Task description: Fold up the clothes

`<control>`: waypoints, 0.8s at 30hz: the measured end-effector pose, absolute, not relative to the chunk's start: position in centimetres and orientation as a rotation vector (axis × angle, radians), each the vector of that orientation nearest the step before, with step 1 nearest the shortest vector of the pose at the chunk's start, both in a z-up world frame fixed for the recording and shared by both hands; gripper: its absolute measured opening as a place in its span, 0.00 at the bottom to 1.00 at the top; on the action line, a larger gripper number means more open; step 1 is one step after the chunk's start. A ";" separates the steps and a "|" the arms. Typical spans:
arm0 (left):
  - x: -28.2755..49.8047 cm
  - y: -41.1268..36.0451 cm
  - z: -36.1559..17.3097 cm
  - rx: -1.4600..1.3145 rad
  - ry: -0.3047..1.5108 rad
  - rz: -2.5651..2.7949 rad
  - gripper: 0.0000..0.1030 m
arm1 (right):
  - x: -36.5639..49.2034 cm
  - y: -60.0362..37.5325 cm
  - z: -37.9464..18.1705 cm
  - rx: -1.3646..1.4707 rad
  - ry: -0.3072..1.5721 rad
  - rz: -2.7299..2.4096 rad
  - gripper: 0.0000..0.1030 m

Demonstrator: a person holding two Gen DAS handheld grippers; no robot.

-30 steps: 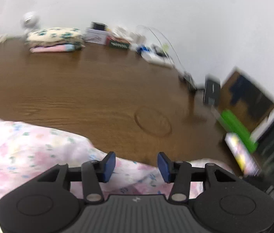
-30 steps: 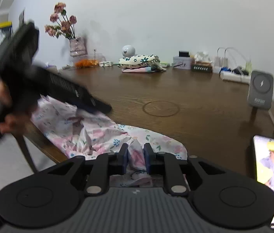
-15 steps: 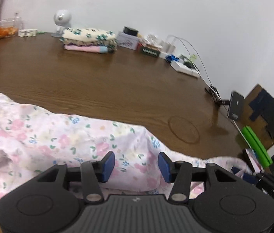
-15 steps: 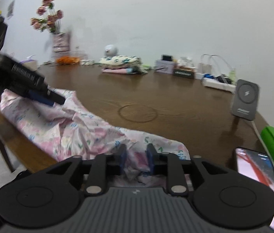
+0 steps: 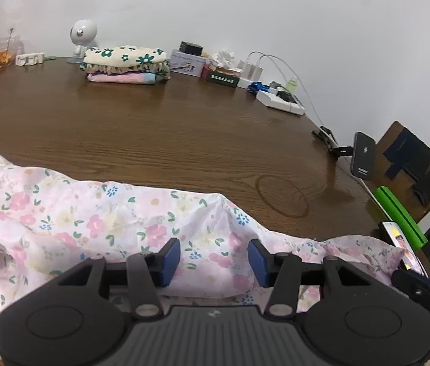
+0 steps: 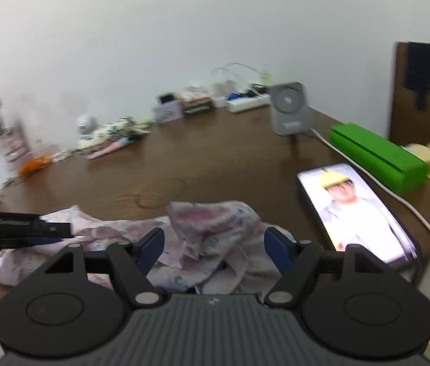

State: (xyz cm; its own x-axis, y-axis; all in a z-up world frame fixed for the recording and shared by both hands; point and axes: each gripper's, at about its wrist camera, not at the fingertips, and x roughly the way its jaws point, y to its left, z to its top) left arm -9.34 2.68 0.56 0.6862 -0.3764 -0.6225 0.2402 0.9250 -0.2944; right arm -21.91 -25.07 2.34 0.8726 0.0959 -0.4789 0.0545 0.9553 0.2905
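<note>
Floral garment (image 5: 99, 222) lies rumpled along near tabletop (image 5: 154, 128) edge, unfolded. Folded stack (image 5: 125, 64) sits far. Left gripper (image 5: 214, 257), right gripper (image 6: 214, 245): jaws wide, empty. Folding remains.

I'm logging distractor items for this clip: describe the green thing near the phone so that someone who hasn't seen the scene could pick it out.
Start at the brown wooden table and go to its right edge in the right wrist view. There, beside the lit phone and a white cable, lies the long green box. It is the only bright green, bar-shaped thing on the table.
</note>
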 end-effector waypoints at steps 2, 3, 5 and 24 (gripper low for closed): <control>-9.6 3.4 1.1 -0.232 0.730 -0.394 0.47 | -21.9 -24.8 2.1 0.322 0.512 0.003 0.72; -9.8 3.9 1.4 -0.261 0.724 -0.419 0.47 | -21.9 -24.6 1.9 0.332 0.512 -0.006 0.72; -9.8 4.9 1.9 -0.307 0.714 -0.445 0.47 | -21.9 -24.4 1.6 0.351 0.512 -0.024 0.76; -8.5 2.0 0.8 -0.141 0.724 -0.388 0.49 | -19.9 -20.2 -1.4 0.107 0.433 -0.203 0.35</control>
State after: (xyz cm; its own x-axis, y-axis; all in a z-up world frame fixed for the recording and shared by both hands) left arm -8.49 2.02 0.76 0.6821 -0.3927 -0.6169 0.2963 0.9196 -0.2578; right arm -19.93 -20.17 -1.38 0.8879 -0.1728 -0.4264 0.2180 0.9741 0.0591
